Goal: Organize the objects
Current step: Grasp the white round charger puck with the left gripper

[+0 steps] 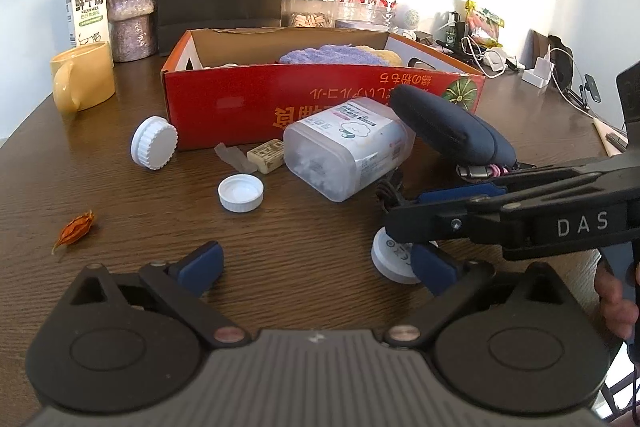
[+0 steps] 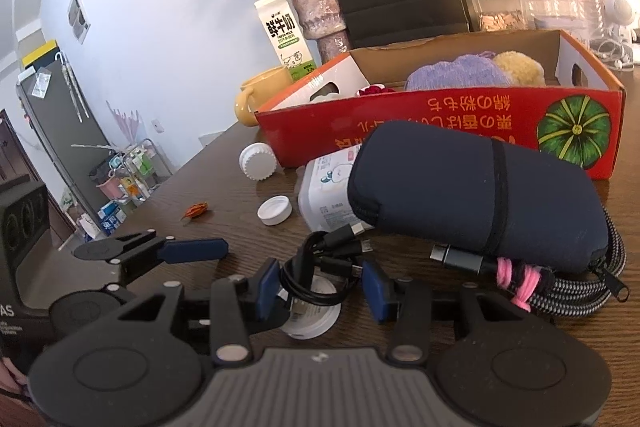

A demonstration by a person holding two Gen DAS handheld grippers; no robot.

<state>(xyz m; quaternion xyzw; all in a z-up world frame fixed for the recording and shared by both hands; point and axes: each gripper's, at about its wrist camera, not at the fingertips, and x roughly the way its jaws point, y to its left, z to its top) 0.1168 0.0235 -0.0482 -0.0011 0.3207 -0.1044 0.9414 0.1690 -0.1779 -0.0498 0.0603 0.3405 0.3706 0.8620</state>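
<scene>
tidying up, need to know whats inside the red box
A purple cloth and a yellow one show in the red box, plus something red near its left end. The front wall hides the rest.

We could not read the small print on the plastic tub (image 1: pixel 347 147); the dark pouch (image 2: pixel 476 187) hid most of it from the right wrist.

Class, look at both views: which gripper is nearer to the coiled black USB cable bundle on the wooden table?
Right. The right gripper has the coiled black USB cable bundle between its blue pads. The left gripper sits open on the near side, apart from it.
</scene>
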